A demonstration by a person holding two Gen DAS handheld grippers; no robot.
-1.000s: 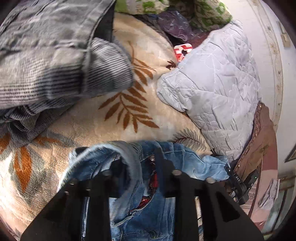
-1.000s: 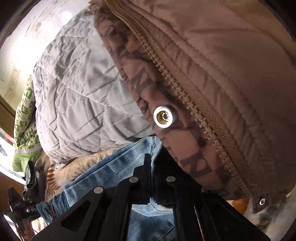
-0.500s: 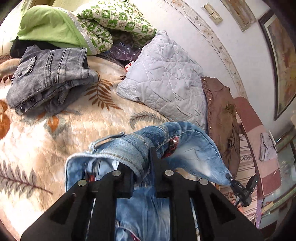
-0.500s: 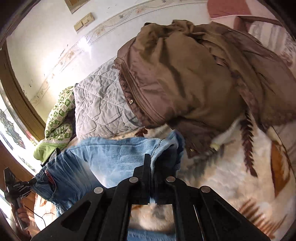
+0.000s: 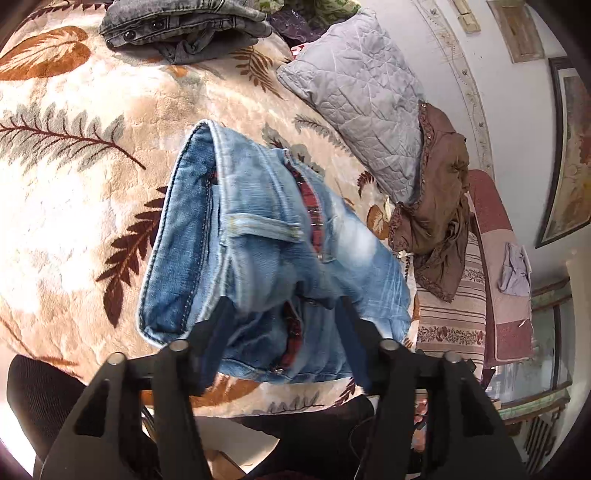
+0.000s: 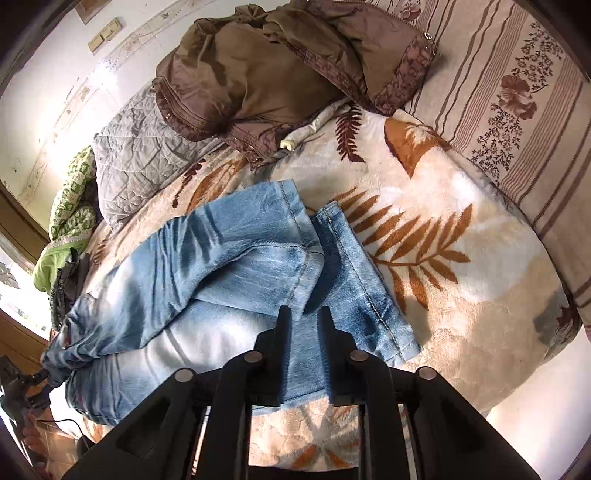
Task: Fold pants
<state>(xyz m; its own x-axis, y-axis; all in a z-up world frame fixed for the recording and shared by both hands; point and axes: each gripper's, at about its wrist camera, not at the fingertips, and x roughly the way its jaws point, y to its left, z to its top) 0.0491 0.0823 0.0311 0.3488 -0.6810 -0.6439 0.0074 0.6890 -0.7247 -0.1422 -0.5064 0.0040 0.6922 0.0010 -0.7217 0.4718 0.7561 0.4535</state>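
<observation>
Pants (image 6: 207, 280) are lying roughly doubled on the bed (image 6: 461, 258), needing tidying; left tongs (image 5: 280, 314) gaping apart, right tongs (image 6: 304, 314) slightly parted, gripping nothing.

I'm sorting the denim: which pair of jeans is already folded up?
The dark grey jeans, stacked neatly at the blanket's far end. The light blue jeans by the left gripper lie loose and rumpled.
</observation>
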